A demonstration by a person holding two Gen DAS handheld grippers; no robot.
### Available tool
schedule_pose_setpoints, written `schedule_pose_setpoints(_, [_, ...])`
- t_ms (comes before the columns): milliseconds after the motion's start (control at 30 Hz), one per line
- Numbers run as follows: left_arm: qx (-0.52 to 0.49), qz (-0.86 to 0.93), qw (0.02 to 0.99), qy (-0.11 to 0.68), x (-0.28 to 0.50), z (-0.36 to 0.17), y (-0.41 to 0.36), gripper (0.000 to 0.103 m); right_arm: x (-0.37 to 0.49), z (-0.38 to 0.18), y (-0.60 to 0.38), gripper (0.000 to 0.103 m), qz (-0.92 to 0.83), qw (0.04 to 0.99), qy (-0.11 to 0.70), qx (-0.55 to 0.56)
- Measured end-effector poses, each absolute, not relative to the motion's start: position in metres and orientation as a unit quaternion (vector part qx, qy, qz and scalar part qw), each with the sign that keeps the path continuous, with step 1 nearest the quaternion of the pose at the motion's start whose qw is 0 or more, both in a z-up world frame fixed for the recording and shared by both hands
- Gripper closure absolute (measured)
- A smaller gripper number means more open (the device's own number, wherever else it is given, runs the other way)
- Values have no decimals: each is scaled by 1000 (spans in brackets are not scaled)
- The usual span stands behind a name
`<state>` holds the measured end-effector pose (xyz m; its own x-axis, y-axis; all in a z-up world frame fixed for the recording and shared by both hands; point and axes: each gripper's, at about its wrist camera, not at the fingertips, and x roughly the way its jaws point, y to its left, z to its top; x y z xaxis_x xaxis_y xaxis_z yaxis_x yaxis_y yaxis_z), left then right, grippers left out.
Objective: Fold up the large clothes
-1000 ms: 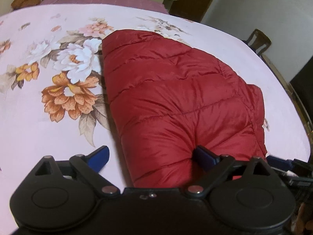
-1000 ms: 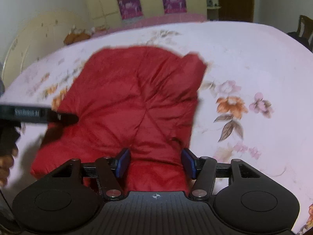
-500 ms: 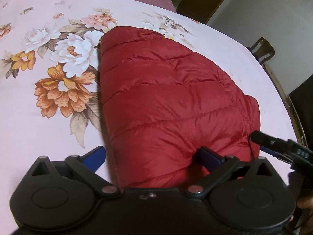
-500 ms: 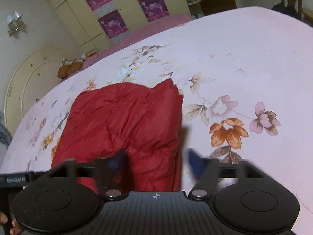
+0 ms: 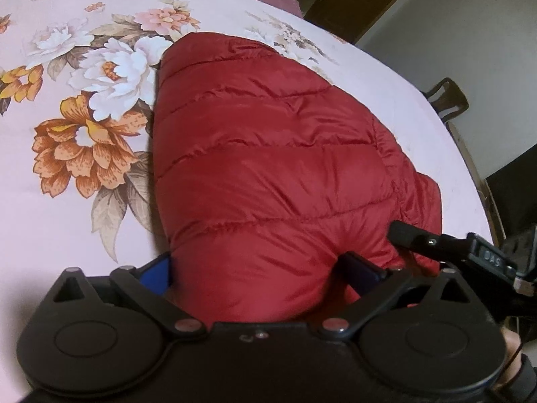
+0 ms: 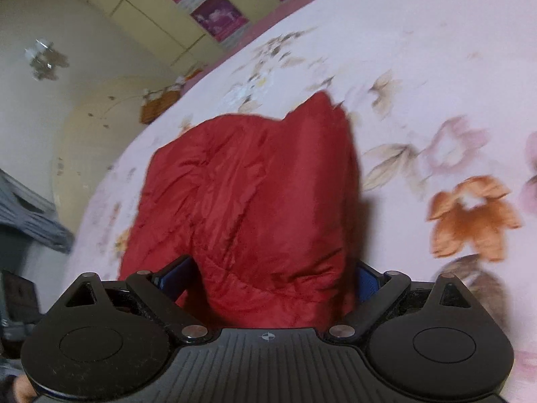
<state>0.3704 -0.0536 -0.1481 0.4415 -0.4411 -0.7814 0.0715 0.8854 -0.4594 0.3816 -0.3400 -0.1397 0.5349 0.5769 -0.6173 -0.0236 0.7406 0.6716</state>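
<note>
Blue pads (image 5: 157,273) on my left gripper (image 5: 260,268) stand wide apart, with the near edge of the red jacket (image 5: 268,168) bulging up between them; the fabric fills the gap, but I cannot tell whether the fingers truly pinch it. My right gripper (image 6: 273,275) looks much the same: its blue pads (image 6: 176,273) sit on either side of a raised fold of the jacket (image 6: 248,201), spread wide, and again I cannot tell if it has a real hold.

In the left view the right gripper's black finger (image 5: 423,240) reaches in from the right and touches the jacket's near right corner.

Outward from there, the quilted jacket lies bunched on the bed (image 5: 50,201), running from near to far. Just left of it on the pink sheet are orange and white printed flowers (image 5: 80,151). A wooden chair (image 5: 448,97) stands far right, beyond the bed's edge. The right view is blurred; posters (image 6: 218,16) hang on the yellow cupboards at the far side.
</note>
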Motion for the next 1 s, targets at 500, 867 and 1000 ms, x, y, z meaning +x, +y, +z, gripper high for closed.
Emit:
schedule_pose_setpoints(500, [-188,-122,864,451,354,-90,-10,34,390,-88,-299,65,262,806,414,333])
schedule_pose_setpoints(867, [-170,-69,894,409,363,-50,131,34,435,-68,-152,65,308,797,397,334])
schedule_pose_setpoints(1000, [-157,-71,900,401,378,-47,197,34,451,-69,-81,65,304,805,389,329])
